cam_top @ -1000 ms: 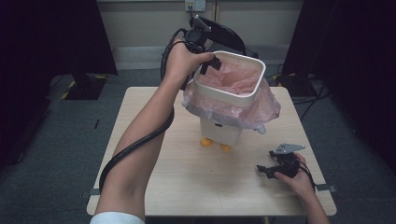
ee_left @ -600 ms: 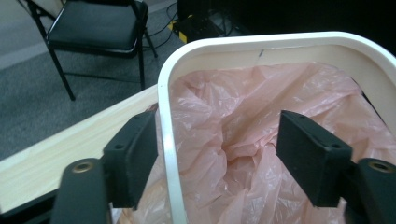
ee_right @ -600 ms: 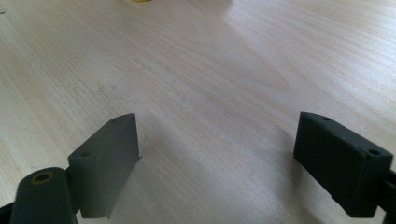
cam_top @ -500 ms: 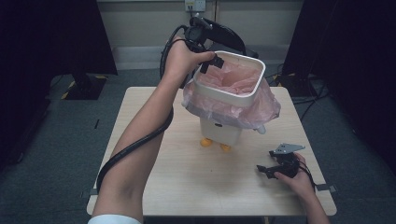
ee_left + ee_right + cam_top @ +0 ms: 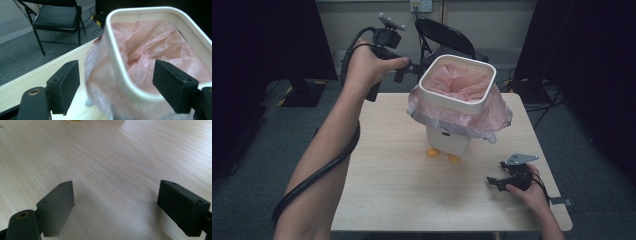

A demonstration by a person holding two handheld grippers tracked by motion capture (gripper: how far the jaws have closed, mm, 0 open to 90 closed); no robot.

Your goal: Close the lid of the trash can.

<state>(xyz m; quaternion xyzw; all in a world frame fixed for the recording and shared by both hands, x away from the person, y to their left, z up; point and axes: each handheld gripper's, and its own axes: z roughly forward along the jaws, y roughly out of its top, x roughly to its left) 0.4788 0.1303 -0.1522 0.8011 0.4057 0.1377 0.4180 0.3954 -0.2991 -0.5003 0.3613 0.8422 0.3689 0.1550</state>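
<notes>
Pink liner bag (image 5: pixel 462 85) sits inside a small white bin (image 5: pixel 451 141) and is folded out over the bin's square rim (image 5: pixel 428 95), hanging around the upper walls in a loose crumpled skirt. The bin stands upright on two orange feet (image 5: pixel 432 152) a little behind the middle of the worktop (image 5: pixel 397 180).

In the left gripper view the near corner of the rim (image 5: pixel 117 67) lies between the two black jaws, which stand wide apart; neither pad touches rim or bag (image 5: pixel 150 50). The left gripper (image 5: pixel 404 72) is held in the air just off the bin's far left corner, its hand (image 5: pixel 369 65) wrapped around the handle and the cable looping down along the forearm.

The right gripper (image 5: pixel 498 183) rests low at the worktop's near right corner, well apart from the bin, held by the right hand (image 5: pixel 529 192). Its jaws are spread wide with bare wood (image 5: pixel 112 170) between them, holding nothing.

A black folding chair (image 5: pixel 442 35) stands behind the worktop.
</notes>
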